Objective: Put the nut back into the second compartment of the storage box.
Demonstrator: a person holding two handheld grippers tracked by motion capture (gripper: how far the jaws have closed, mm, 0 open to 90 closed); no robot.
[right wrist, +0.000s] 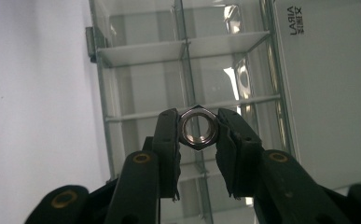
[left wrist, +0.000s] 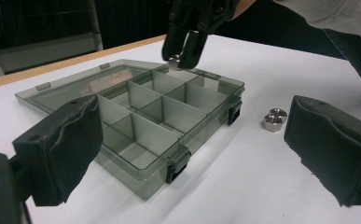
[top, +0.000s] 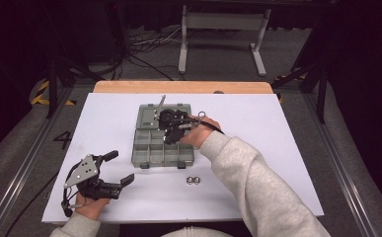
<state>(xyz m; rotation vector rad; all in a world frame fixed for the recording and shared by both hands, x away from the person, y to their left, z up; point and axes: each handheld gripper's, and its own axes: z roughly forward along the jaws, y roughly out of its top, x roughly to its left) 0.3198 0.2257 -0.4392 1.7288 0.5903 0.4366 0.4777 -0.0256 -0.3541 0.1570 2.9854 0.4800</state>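
Pinching a steel nut (right wrist: 197, 127) by two opposite flats, the right tool (top: 172, 129) hangs over the far compartments of the open box (top: 144, 154), jaws narrowed onto the nut with its bore facing the camera. In the left gripper view that nut (left wrist: 173, 61) sits at the very tips, just above a divider. It looks small, hard and smooth: light for the grip, yet slick metal on soft pads, so it could twist or slip if squeezed off-centre. Flats are the right place to hold it, as now; corners would let it roll. Letting go low over a compartment should keep it from bouncing off the thin plastic walls.

Two more nuts (top: 193, 180) lie touching on the surface, near the box's front, between the two tools. Left tool (top: 116, 169) rests on the surface, jaws wide and holding nothing.
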